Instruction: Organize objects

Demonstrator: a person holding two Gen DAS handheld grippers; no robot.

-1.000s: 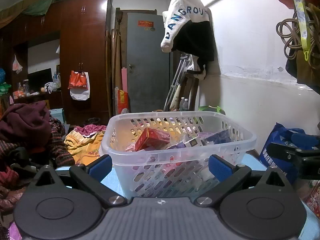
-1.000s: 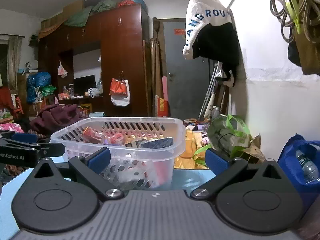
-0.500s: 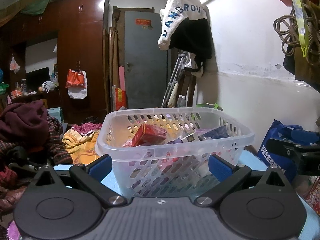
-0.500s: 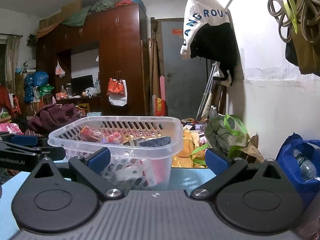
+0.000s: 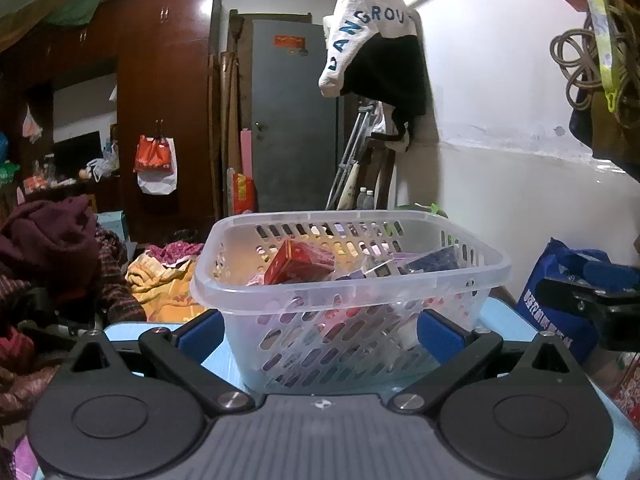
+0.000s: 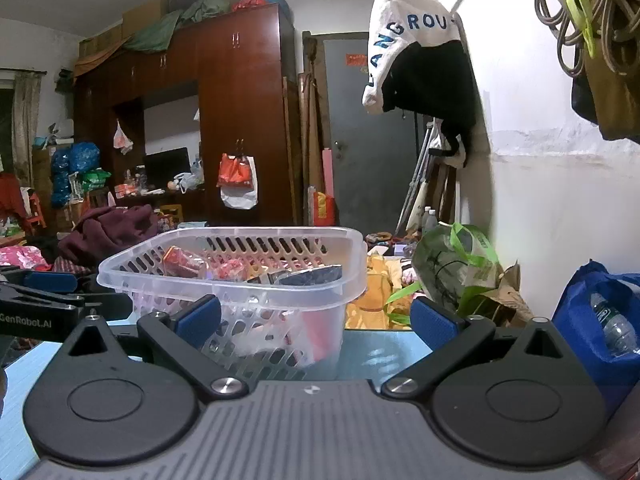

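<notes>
The left gripper (image 5: pixel 319 330) is spread wide and empty; the clear slotted plastic basket (image 5: pixel 348 280) on the light-blue table (image 5: pixel 500 316) at 12 o'clock sits lower than a second ago. The red box (image 5: pixel 298 266) lies inside. The right gripper (image 6: pixel 316 320) is spread too — basket at 11 o'clock, barely shifted.

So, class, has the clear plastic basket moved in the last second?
No. The clear plastic basket keeps its place below the grey door; both drift slightly upward together.
</notes>
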